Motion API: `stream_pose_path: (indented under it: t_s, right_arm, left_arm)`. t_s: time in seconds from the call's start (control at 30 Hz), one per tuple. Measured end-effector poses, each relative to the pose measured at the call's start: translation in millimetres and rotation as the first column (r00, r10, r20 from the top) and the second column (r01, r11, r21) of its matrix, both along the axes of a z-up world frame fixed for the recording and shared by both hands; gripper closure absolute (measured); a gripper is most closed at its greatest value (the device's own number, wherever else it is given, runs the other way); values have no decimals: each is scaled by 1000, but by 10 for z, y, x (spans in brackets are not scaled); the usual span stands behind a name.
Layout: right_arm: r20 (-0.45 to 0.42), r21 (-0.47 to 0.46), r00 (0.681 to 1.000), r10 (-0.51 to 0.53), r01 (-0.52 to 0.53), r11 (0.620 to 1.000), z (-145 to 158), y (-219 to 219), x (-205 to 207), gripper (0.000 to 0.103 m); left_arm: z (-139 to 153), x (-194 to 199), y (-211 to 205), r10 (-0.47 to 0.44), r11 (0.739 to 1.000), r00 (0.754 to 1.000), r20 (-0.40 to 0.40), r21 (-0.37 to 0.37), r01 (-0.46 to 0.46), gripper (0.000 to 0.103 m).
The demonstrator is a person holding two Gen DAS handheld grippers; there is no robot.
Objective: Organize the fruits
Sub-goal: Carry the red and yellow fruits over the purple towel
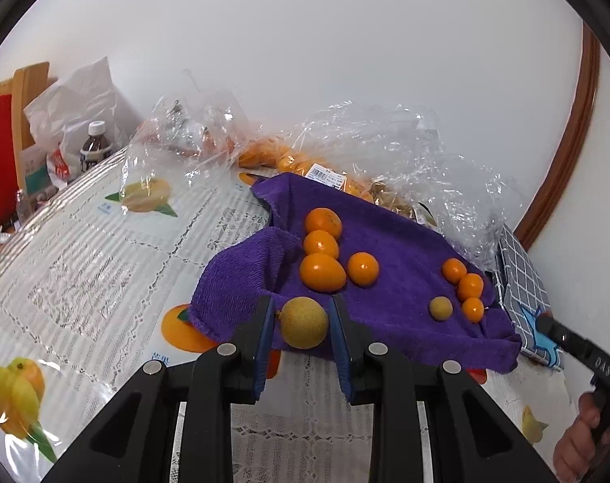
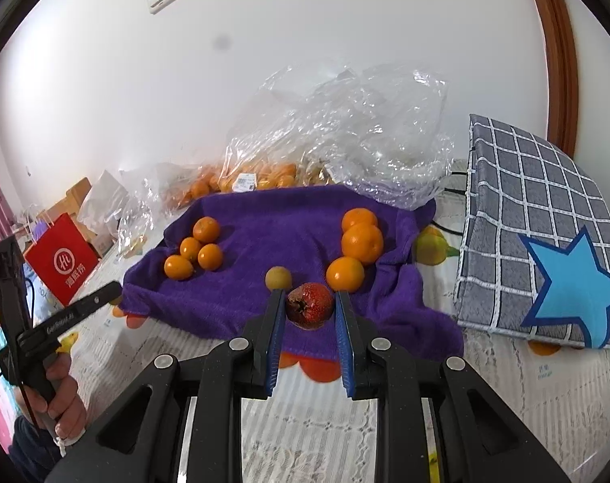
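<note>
My left gripper point(image 1: 302, 322) is shut on a round yellow-brown fruit point(image 1: 305, 324), held just above the near edge of a purple towel point(image 1: 385, 237). My right gripper point(image 2: 309, 308) is shut on a dark red fruit point(image 2: 309, 306) over the same towel point(image 2: 284, 221). Several orange fruits point(image 1: 322, 271) lie in a group on the towel's left part. Three more orange fruits point(image 2: 362, 243) lie on its right part, with a small tan fruit point(image 2: 278, 277) beside them. The left gripper point(image 2: 111, 292) also shows side-on in the right wrist view, with a hand on its handle.
Crumpled clear plastic bags point(image 1: 385, 141) with more oranges point(image 2: 264, 177) lie behind the towel against the white wall. A grey checked bag with a blue star point(image 2: 538, 221) lies right of the towel. A red paper bag point(image 2: 63, 261) and a bottle point(image 1: 95, 145) stand far left.
</note>
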State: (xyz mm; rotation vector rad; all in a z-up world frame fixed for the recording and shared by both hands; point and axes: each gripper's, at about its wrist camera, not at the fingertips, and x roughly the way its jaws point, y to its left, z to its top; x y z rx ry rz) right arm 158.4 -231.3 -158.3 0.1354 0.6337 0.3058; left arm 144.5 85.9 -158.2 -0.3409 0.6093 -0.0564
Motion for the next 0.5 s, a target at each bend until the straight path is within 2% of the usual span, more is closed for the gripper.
stream_pose_path:
  t_s: [0.1, 0.27, 0.37, 0.5]
  right_arm:
    - [20, -4, 1000, -7, 7, 1000, 45, -12, 56, 79]
    - [18, -10, 1000, -11, 11, 1000, 29, -16, 157, 79]
    - [-3, -34, 1000, -21, 21, 999, -51, 2, 250, 79]
    - [-41, -50, 999, -26, 24, 998, -159, 27, 358, 79]
  left_arm:
    - [54, 38, -37, -13, 1000, 1000, -9, 7, 13, 77]
    - [190, 202, -199, -62, 996, 998, -23, 60, 63, 77]
    - [208, 345, -333, -83, 989, 995, -54, 119, 89, 77]
    - [184, 506, -454, -119, 980, 988, -94, 150, 132, 77]
